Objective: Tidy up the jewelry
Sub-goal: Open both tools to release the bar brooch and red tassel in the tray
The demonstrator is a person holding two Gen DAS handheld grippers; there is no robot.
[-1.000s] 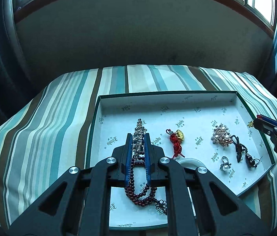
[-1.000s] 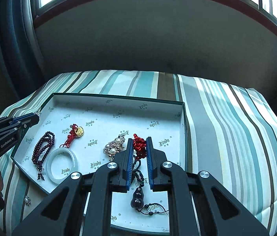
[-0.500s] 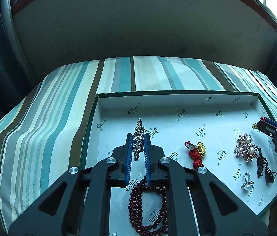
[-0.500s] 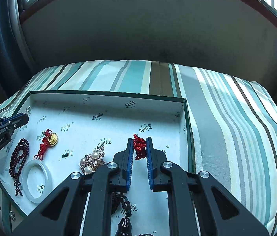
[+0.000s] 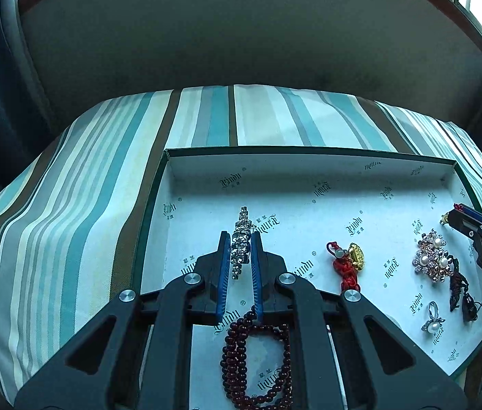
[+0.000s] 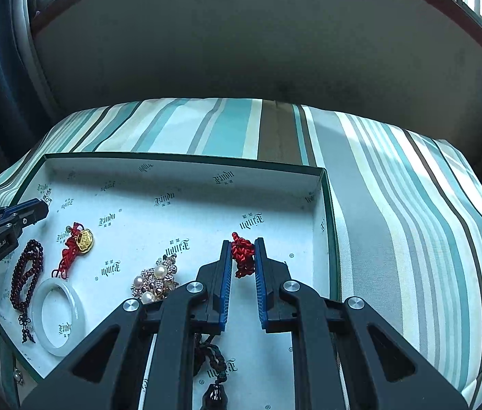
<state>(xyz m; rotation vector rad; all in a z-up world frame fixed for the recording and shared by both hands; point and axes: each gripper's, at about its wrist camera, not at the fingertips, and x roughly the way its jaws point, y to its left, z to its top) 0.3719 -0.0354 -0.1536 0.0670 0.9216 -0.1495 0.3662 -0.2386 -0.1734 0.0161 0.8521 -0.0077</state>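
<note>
Jewelry is lying spread apart in the box [image 5: 309,157] so pieces are not tangling. Left claw [image 5: 241,242] is squeezing the sparkly bracelet [image 5: 242,239]. Right claw [image 6: 243,249] is pinching the red knot [image 6: 243,254].
</note>
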